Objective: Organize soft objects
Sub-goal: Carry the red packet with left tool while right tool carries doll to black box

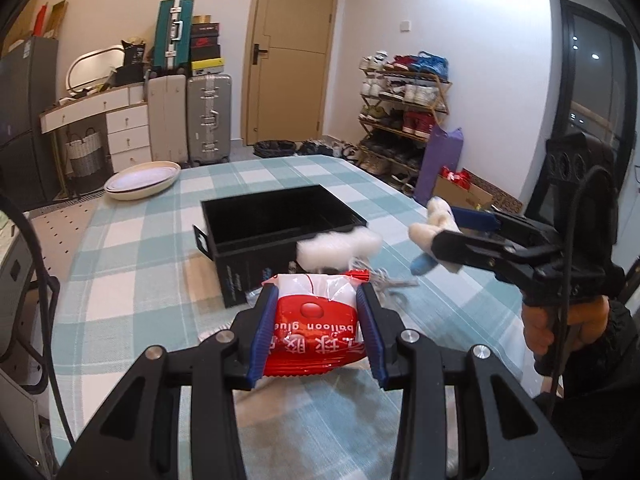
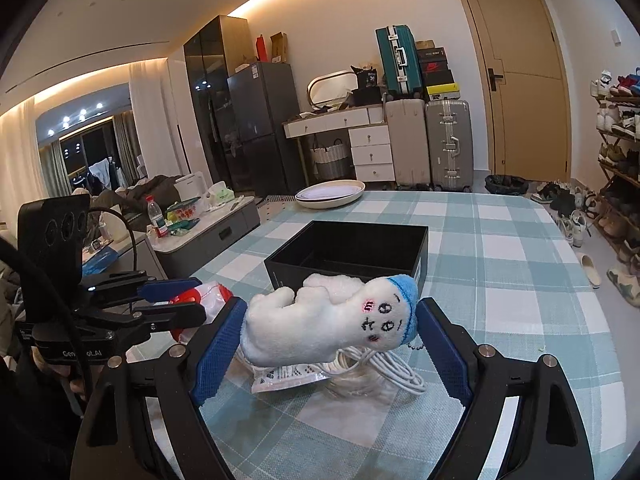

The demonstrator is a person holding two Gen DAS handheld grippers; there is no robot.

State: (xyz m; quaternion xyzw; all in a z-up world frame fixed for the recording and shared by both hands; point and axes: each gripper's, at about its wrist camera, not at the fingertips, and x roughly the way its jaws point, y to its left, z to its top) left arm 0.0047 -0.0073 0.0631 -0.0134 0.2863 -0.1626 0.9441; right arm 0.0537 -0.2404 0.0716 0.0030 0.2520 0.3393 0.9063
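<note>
Two tongs are closed on soft things: left tongs (image 1: 316,320) clamp a red packet (image 1: 314,324), right tongs (image 2: 330,332) pinch a white plush doll (image 2: 332,320), seemingly above the worktop (image 2: 520,280), black box (image 2: 348,252) just beyond both.

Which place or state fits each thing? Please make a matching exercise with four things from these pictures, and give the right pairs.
Things:
1. red packet
2. plush toy
3. black box
4. white cable

Places or states:
A. lies coiled on the tablecloth, below the toy
B. held in the left gripper
C. stands open on the table, nothing visible inside
D. held in the right gripper

Right pairs: 1-B, 2-D, 3-C, 4-A
</note>
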